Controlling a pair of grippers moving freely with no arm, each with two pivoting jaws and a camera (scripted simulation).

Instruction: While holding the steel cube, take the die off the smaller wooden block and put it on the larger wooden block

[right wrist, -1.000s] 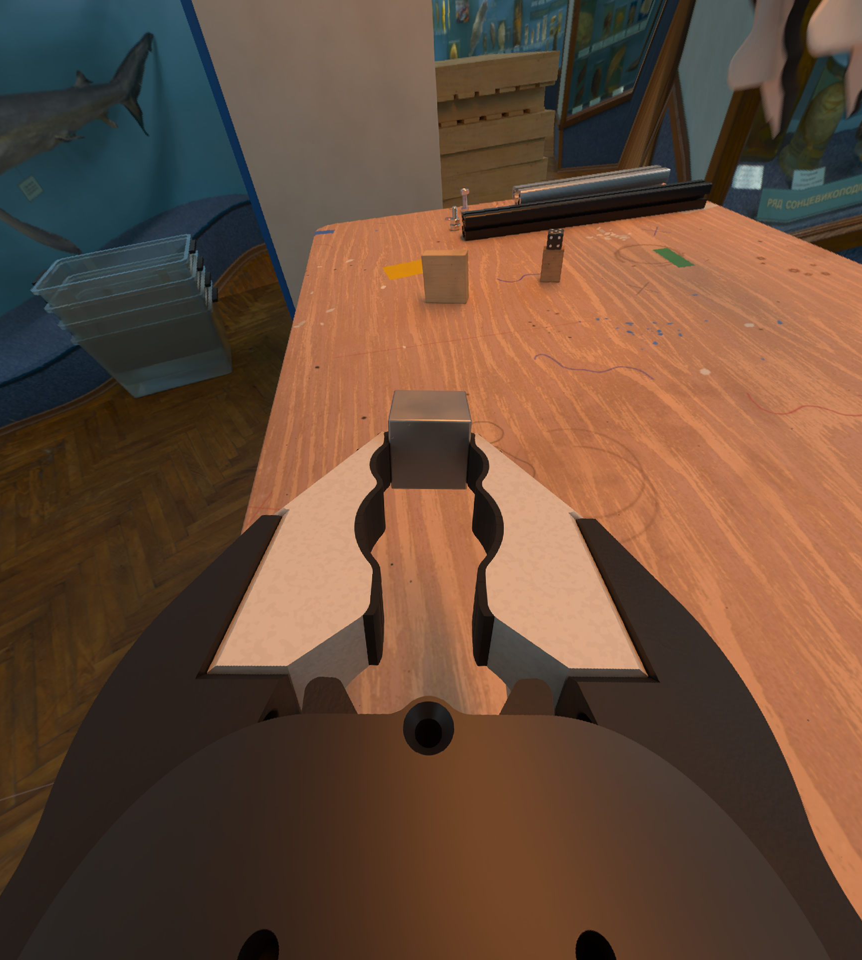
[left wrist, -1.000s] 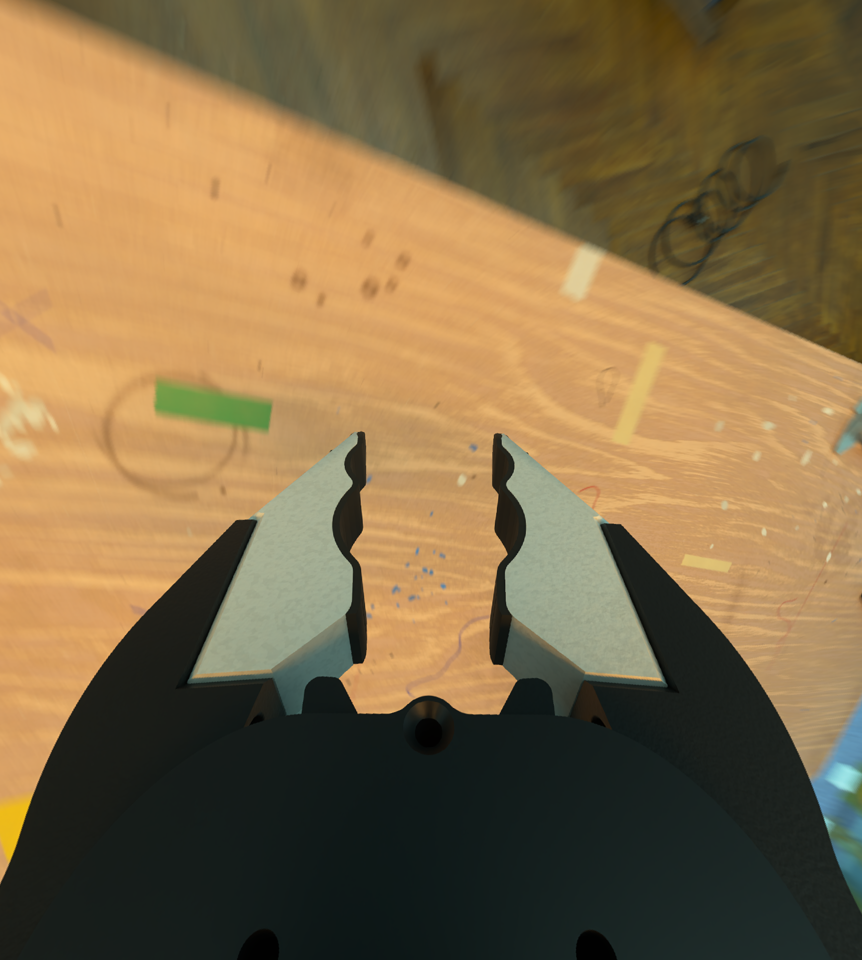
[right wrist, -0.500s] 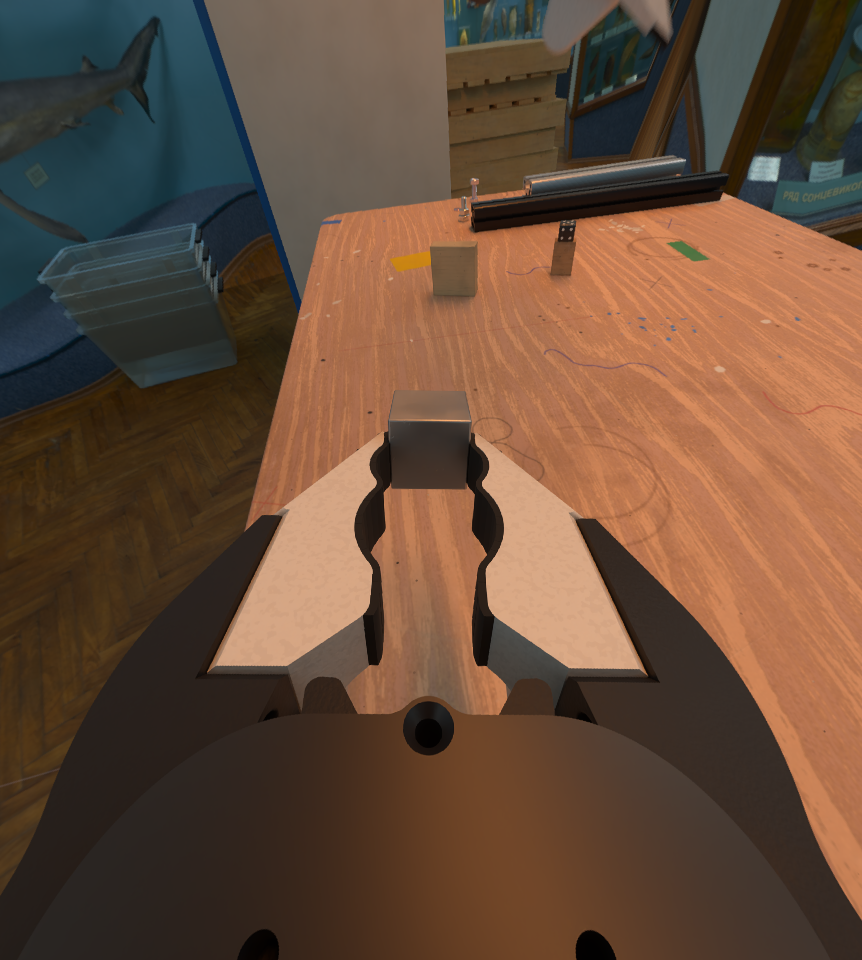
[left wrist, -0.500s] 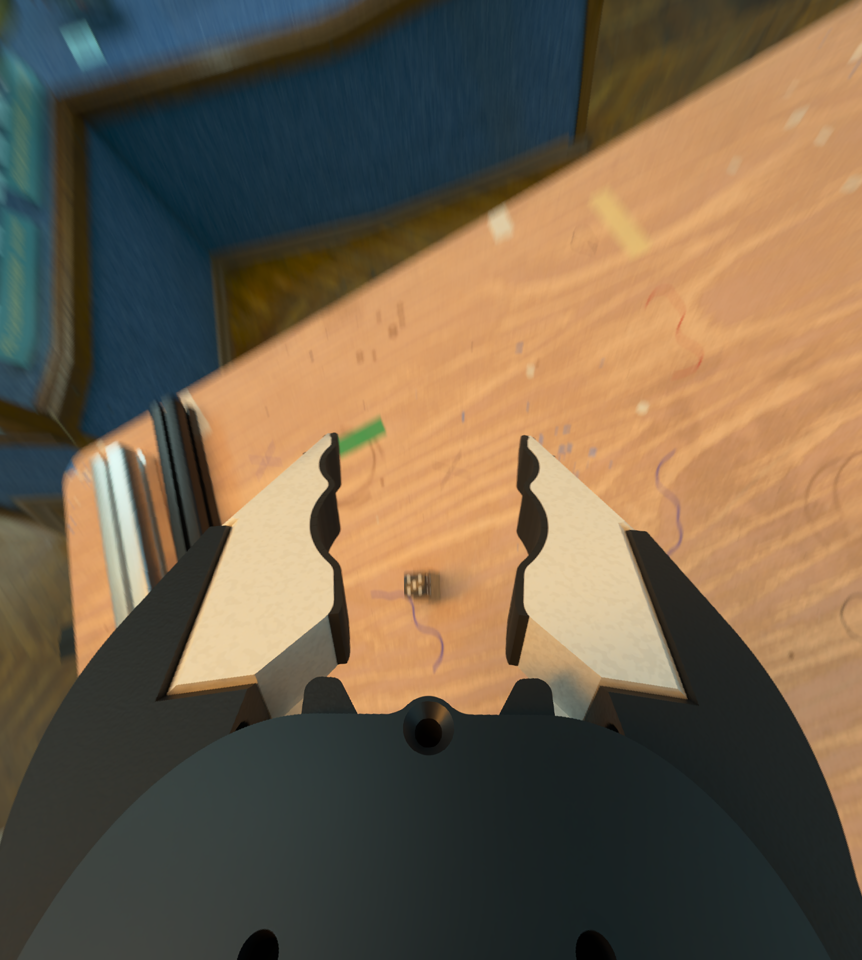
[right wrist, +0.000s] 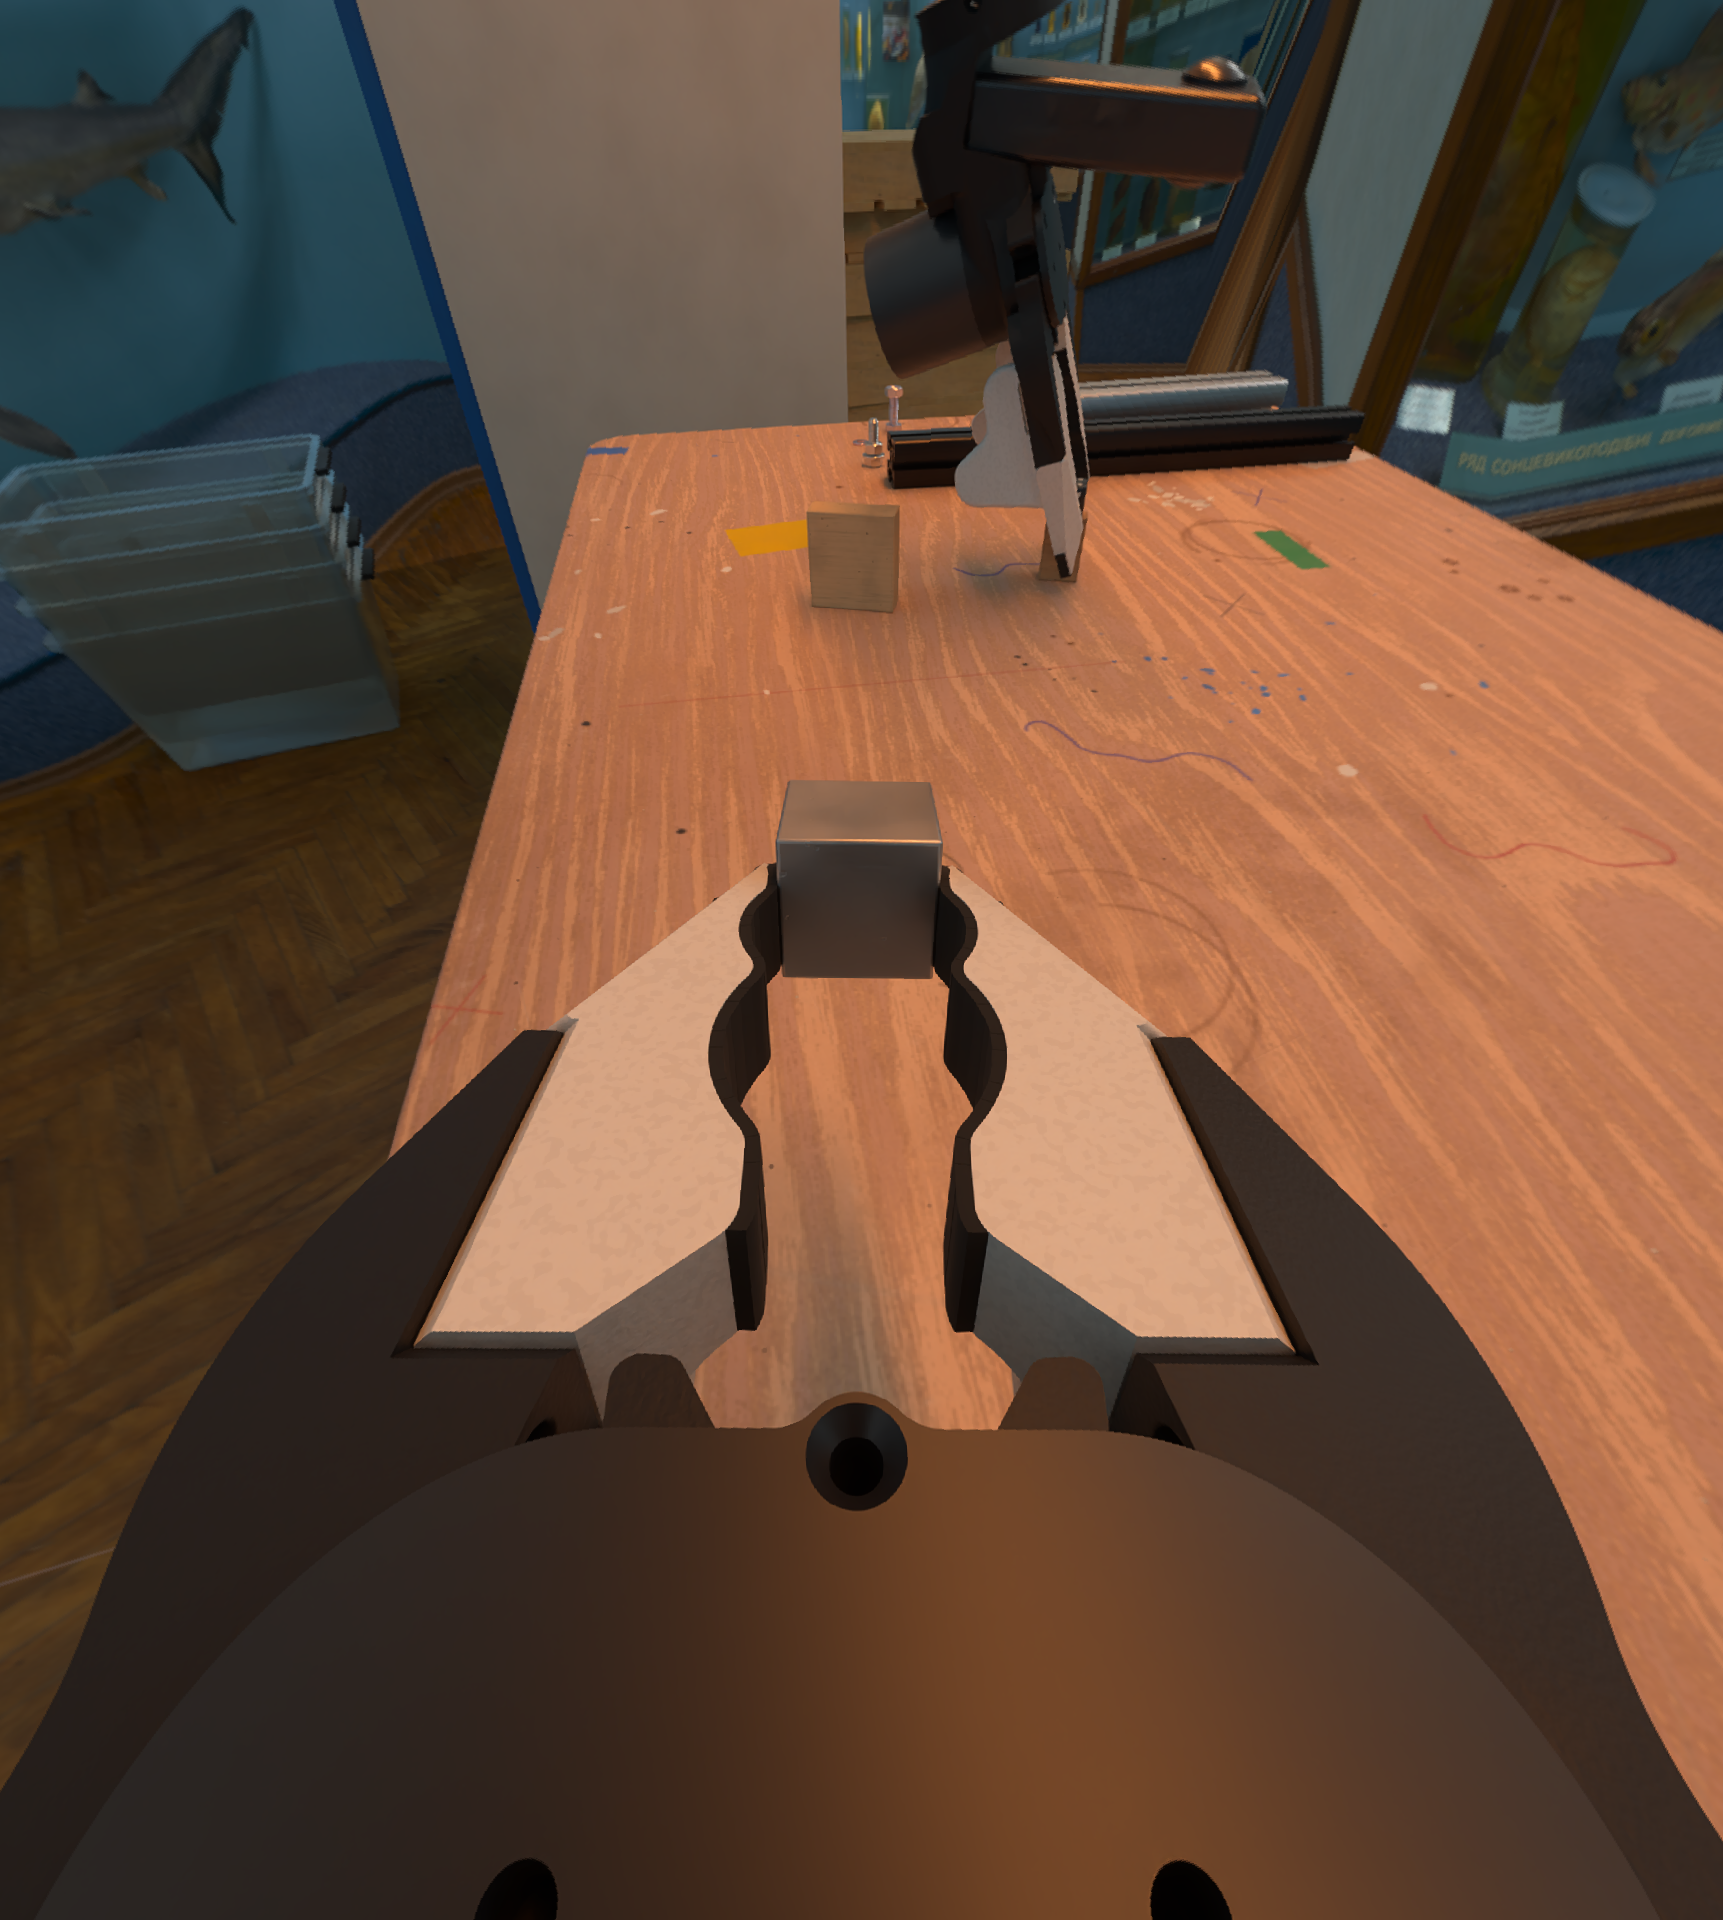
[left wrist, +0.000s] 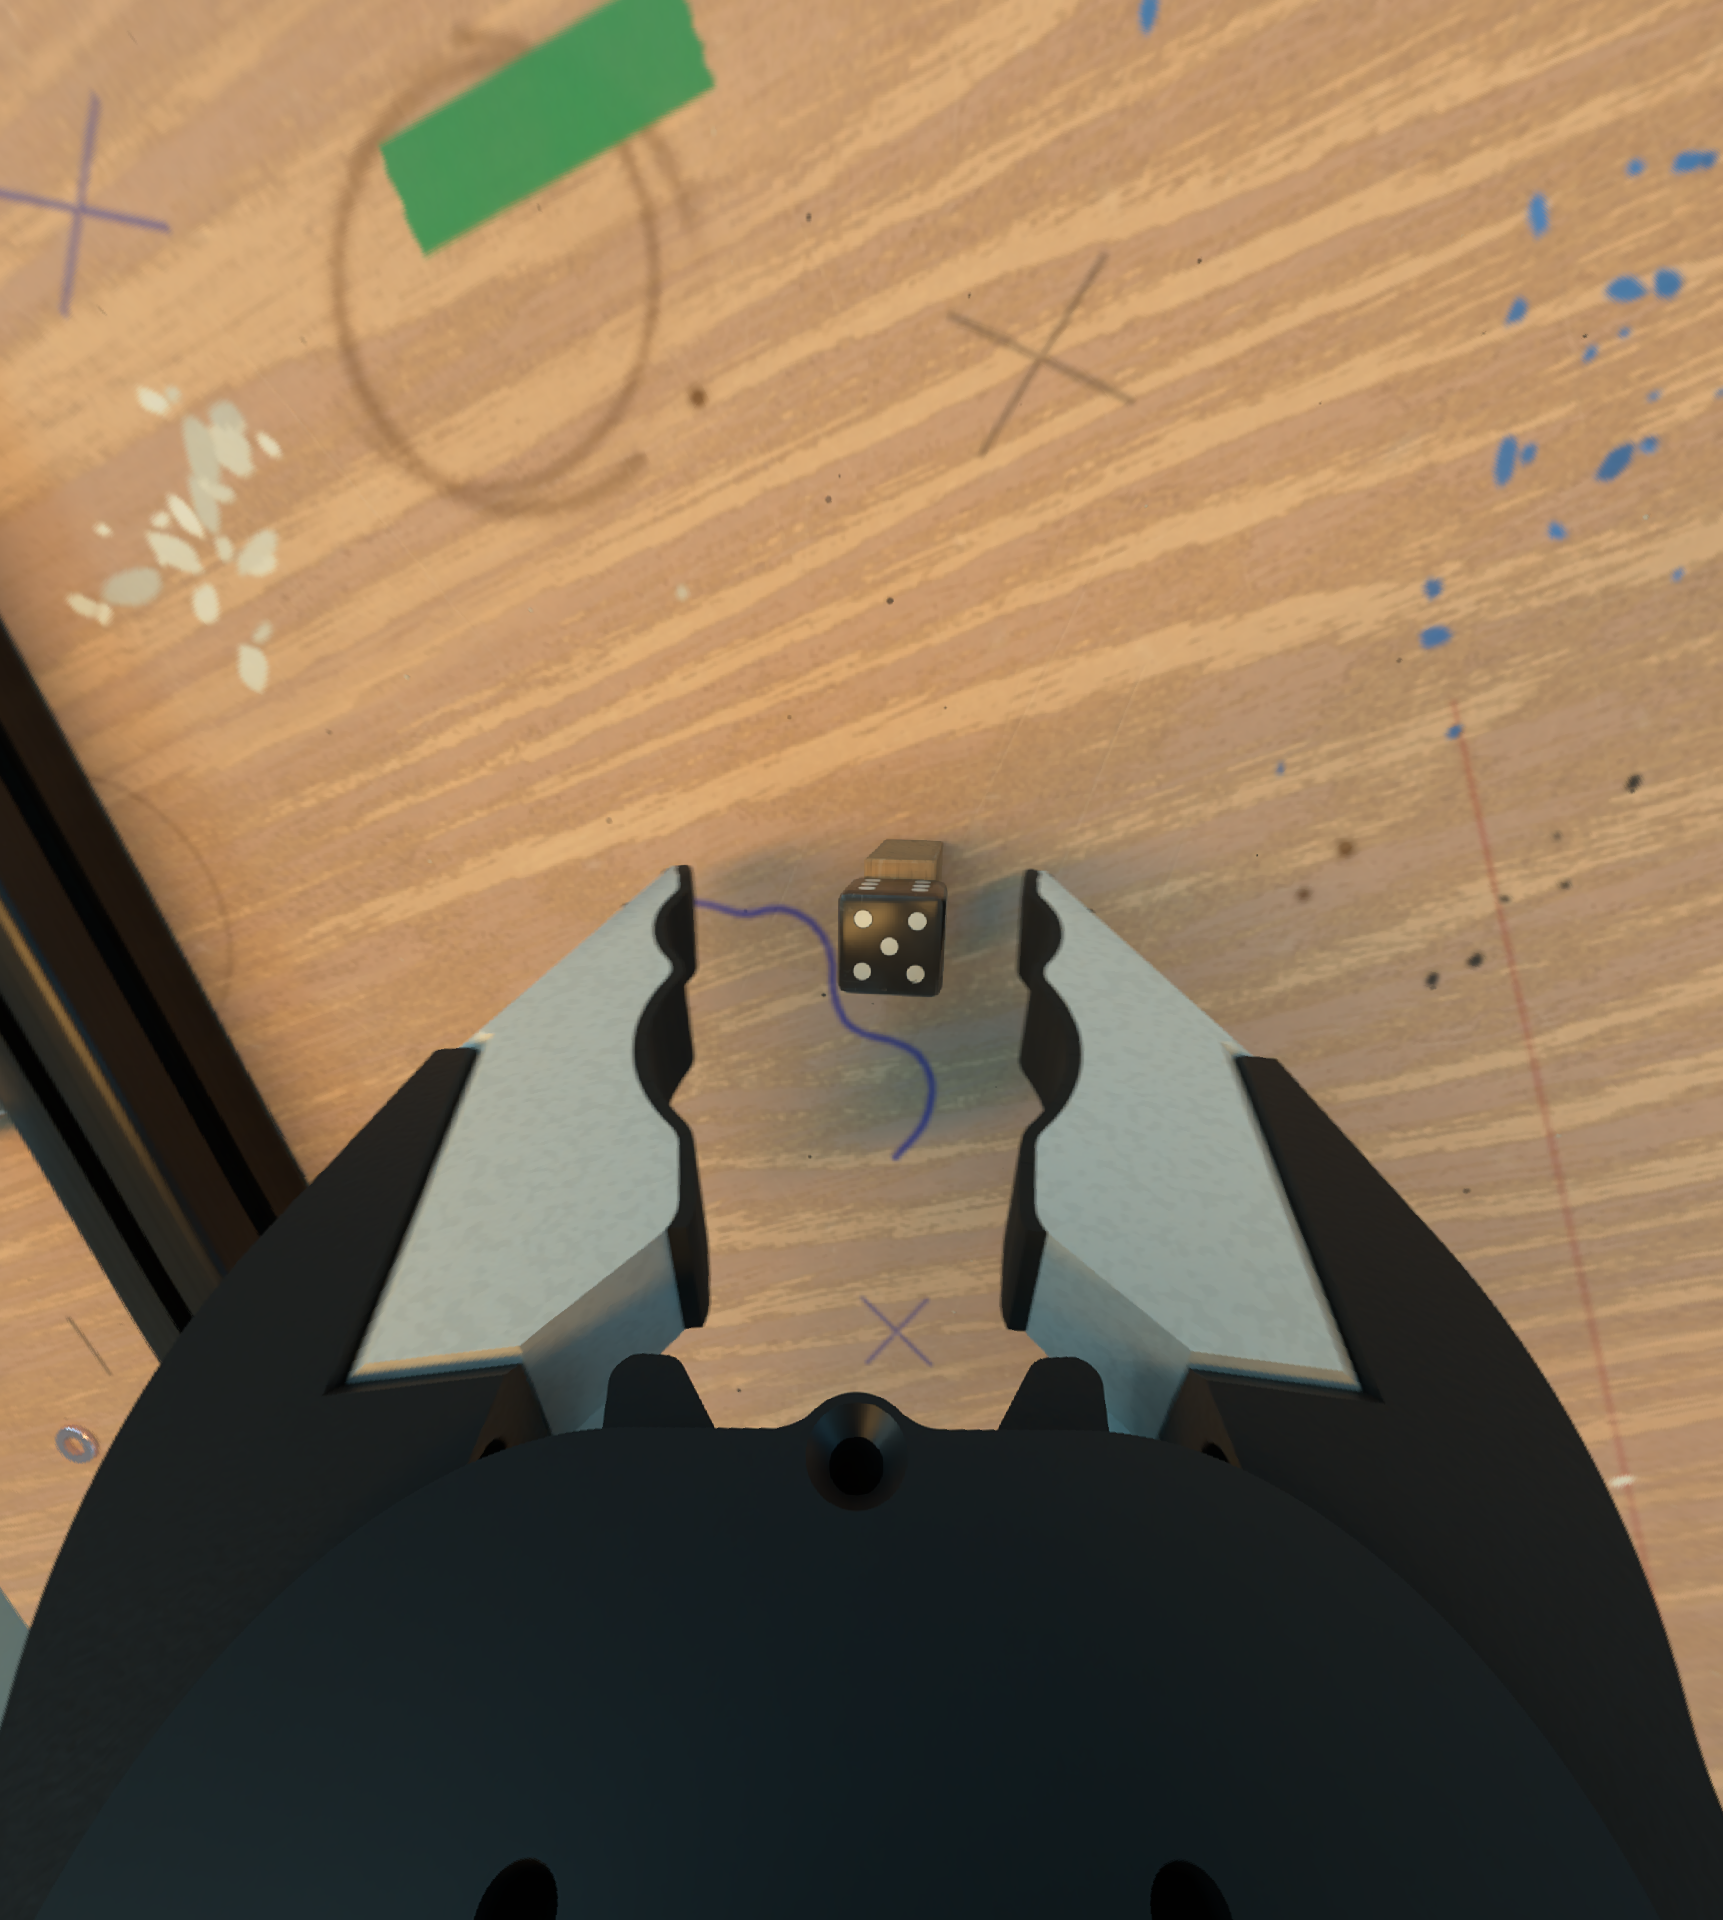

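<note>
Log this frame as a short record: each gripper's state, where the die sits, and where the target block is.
left gripper: open, pointing down at the table, fingers either side of the die, no contact visible
right gripper: shut on the steel cube, held above the near end of the table
die: black, on the smaller wooden block, five pips up
larger wooden block: upright at the far end, top bare, beside a yellow tape patch

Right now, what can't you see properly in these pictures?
- Smaller wooden block: left wrist view, the die on top covers nearly all of it.
- Die: right wrist view, hidden behind the left gripper.
- Steel cube sides: right wrist view, covered by the right gripper fingers.
</note>
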